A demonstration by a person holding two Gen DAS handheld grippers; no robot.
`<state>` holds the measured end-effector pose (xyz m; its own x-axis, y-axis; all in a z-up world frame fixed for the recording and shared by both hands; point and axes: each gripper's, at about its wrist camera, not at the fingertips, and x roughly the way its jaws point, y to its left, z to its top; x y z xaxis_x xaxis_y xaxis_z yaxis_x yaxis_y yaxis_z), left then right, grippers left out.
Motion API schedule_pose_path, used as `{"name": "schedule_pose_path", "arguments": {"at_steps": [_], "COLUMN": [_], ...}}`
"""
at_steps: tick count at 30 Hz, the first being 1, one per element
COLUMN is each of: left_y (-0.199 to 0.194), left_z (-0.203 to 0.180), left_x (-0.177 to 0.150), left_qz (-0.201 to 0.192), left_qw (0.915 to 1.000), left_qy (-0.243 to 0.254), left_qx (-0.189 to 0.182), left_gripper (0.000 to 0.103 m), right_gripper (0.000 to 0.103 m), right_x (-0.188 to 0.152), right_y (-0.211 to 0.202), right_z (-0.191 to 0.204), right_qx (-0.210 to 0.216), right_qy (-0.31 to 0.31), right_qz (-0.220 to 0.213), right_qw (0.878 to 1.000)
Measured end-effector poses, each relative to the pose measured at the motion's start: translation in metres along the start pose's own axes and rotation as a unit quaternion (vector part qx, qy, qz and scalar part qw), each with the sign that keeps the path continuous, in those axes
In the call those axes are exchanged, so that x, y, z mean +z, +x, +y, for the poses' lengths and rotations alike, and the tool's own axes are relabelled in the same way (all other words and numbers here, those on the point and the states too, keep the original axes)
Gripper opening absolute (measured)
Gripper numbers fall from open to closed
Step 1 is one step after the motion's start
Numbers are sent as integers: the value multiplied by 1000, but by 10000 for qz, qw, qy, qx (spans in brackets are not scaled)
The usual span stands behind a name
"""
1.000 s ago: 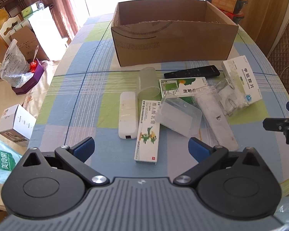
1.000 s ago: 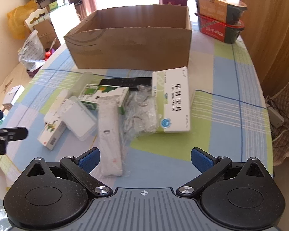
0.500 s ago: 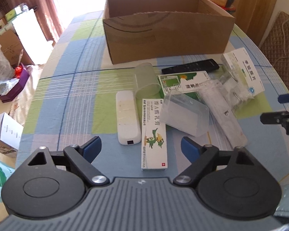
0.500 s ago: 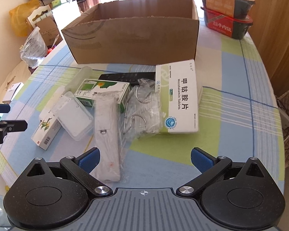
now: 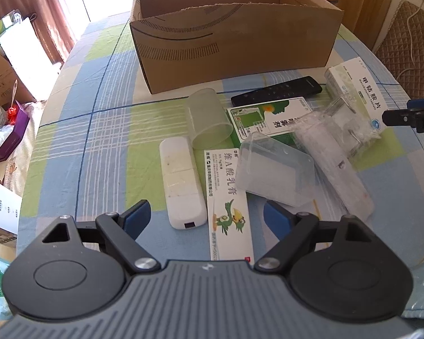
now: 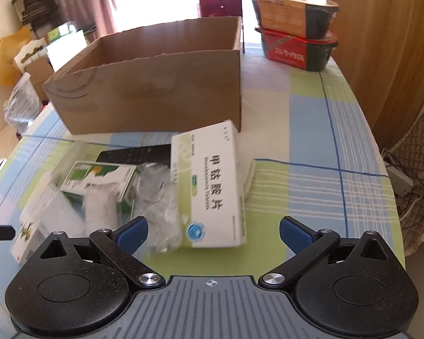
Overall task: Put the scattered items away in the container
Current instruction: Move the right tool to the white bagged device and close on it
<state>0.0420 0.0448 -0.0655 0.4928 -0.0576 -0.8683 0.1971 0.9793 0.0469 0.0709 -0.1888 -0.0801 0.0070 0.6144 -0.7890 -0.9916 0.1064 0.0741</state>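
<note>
An open cardboard box stands at the far side of the checked tablecloth. In front of it lies a heap: a white power bank, a long ointment carton, a clear plastic case, a translucent cup, a green-and-white carton, a black remote, bagged metal hooks and a white tablet box. My left gripper is open above the power bank and ointment carton. My right gripper is open, its pads either side of the tablet box's near end.
Two stacked instant-meal tubs stand at the table's far right corner. A padded chair is to the right. Boxes and bags crowd the floor on the left. The right gripper's tip shows in the left wrist view.
Both grippers have moved forward and lower toward the heap. The left now hangs over the power bank and ointment carton; the right has closed in on the tablet box. Nothing was grasped.
</note>
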Motion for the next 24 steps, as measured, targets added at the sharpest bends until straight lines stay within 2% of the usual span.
{"name": "schedule_pose_path", "arguments": {"at_steps": [3,4,5,6,7,10,14,16,17,18,21,22,24], "left_y": [6,8,10,12,14,16,17,18,18,18,17,17,15], "left_z": [1,1,1,1,2,4,8,10,10,11,12,13,11], "left_x": [5,7,8,9,10,11,10,8,7,6,2,1,0], "left_qz": [48,75,104,130,143,167,194,213,223,233,245,248,194], "left_qw": [10000,9999,9999,9998,9998,9997,9996,9996,9996,9996,9995,9995,9995], "left_qy": [36,53,70,81,88,99,81,59,47,35,9,0,40], "left_qx": [-51,-77,-104,-123,-136,-164,-177,-174,-172,-171,-188,-194,-264], "left_gripper": [84,80,78,77,77,77,77,77,77,77,77,77,77], "right_gripper": [103,103,97,79,75,75,75,75,67,53,51,44,41], "right_x": [0,-1,-2,-3,-6,-14,-26,-28,-28,-28,-31,-31,-32], "right_y": [-2,-2,-2,-2,0,7,19,27,31,36,46,45,43], "right_z": [6,10,15,20,25,41,64,71,73,76,82,83,82], "right_qx": [153,268,387,505,635,1039,1317,1329,1324,1320,1283,1256,1198], "right_qy": [-157,-240,-348,-455,-505,-702,-971,-1032,-1088,-1144,-1278,-1353,-1461], "right_qz": [15,42,96,152,290,696,1009,1080,1113,1146,1240,1218,1242], "right_qw": [9998,9993,9986,9976,9963,9897,9813,9798,9789,9779,9756,9752,9741]}}
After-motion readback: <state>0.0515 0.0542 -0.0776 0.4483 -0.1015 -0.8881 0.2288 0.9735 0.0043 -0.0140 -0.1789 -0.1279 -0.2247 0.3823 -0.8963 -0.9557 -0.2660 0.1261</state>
